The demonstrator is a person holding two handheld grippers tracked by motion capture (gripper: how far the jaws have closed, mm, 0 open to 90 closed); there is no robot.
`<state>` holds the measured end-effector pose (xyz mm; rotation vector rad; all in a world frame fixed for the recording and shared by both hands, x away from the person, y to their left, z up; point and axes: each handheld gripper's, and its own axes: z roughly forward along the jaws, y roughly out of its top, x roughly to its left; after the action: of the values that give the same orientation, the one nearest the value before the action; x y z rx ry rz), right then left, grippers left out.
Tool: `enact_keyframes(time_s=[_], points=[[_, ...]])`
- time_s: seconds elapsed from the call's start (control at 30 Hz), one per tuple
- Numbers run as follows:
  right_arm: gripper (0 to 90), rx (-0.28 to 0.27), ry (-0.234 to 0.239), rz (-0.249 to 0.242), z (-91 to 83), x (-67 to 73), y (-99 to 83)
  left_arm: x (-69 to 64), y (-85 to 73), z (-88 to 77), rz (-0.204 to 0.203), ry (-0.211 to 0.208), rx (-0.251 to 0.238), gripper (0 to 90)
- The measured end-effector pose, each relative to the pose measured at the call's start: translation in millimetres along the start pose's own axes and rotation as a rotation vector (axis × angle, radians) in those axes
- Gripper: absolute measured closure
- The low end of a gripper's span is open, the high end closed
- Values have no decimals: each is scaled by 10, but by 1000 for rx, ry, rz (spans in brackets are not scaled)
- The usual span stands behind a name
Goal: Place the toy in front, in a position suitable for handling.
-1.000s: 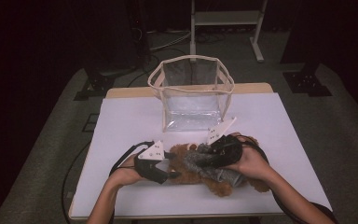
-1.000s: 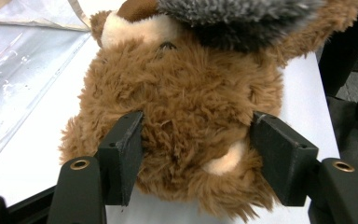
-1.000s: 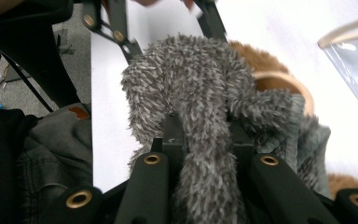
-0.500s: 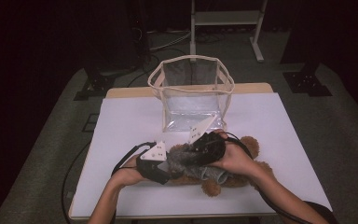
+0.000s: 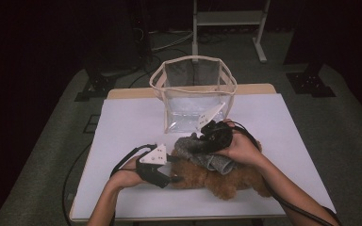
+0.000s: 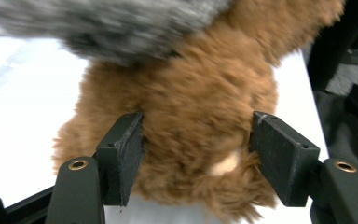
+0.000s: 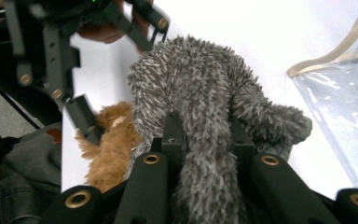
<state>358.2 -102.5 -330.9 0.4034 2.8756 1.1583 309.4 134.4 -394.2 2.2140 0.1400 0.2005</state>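
On the white table [image 5: 122, 117], near its front edge, a brown plush toy [image 5: 219, 178] lies on its side with a grey fuzzy cloth [image 5: 202, 153] draped over its upper part. From the high view, the left gripper [image 5: 172, 176] sits low on the tabletop at the toy's left end; the left gripper view shows its two black jaws standing on either side of the brown fur [image 6: 196, 126], their pads pressed into the pile, so it grips the plush. The right gripper [image 5: 202, 141] is above the toy, tilted toward the far side of the table, and the right gripper view shows its jaws clamped tight on a fold of the grey cloth [image 7: 200, 140], which bulges up between them and spreads beyond. Just behind the toy stands a clear plastic bag [image 5: 193, 94] with cream trim, upright and open at the top, near the right gripper.
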Motion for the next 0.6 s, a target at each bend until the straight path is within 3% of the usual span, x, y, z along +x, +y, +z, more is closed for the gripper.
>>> enact_keyframes(time_s=[0.13,0.3,0.43,0.6], points=[[742,-2,14,-14,-24,41,-19,1,-1,11,-13,3,-4,360],[741,19,9,-33,-24,83,54,-48,7,84,12,-26,26,365],[740,27,12,-26,23,31,122,-59,0,78,23,-40,26,366],[740,39,9,15,84,-131,131,-71,0,60,35,-58,29,365]])
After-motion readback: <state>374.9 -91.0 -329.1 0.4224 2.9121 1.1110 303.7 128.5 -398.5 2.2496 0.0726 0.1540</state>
